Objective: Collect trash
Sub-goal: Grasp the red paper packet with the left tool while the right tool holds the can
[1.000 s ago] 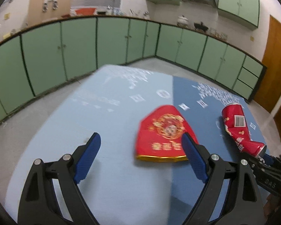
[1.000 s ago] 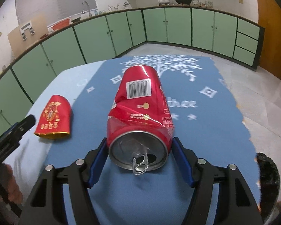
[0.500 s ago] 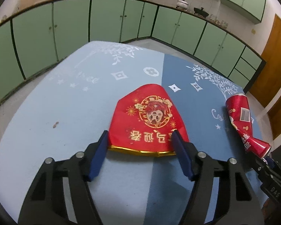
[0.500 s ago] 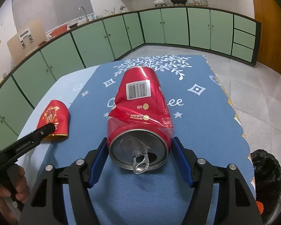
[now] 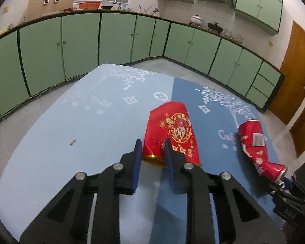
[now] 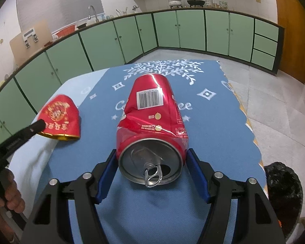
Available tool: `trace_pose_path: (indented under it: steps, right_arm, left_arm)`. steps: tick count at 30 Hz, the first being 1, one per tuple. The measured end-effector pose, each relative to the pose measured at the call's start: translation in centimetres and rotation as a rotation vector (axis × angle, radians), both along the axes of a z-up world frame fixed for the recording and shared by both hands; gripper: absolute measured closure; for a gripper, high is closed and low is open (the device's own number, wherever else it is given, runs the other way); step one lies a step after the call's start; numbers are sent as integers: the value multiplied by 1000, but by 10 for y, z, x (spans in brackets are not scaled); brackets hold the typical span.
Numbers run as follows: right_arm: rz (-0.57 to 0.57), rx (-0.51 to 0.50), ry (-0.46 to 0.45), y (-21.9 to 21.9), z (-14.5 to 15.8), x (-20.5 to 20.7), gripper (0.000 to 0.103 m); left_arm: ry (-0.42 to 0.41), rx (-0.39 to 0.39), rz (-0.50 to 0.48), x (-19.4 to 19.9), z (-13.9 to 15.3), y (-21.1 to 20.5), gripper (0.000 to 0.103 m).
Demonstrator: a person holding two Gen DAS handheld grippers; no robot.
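Left gripper is pinched onto the near gold edge of the red packet. Right gripper clamps the dented can, which points straight away; bin sits just right.

Left gripper pinched nearly closed — right gripper clamped, fingers spread wide.

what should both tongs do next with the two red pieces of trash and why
Probably lift both and carry them toward the black bin at the table's right edge. The left tongs look pinched on the red paper cup, and the right tongs are clamped around the crushed can, so both grasps seem made.
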State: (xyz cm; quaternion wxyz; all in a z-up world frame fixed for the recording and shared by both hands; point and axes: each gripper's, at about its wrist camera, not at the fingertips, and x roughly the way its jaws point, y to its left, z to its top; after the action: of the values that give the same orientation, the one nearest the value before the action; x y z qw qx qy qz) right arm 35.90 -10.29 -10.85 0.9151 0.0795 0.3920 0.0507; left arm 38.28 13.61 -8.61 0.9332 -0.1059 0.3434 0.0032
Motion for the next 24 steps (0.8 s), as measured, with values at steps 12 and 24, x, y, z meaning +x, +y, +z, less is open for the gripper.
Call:
trace_pose_path:
  steps: [12,24]
  right_arm:
    - [4,-6,23,-4,-3,-5,36]
    - [2,-34,17,-3,1,-1,33]
  left_arm:
    - [133,-118,-56,17,-31,15,53]
    - [50,-80,-43,18,-18,6,82]
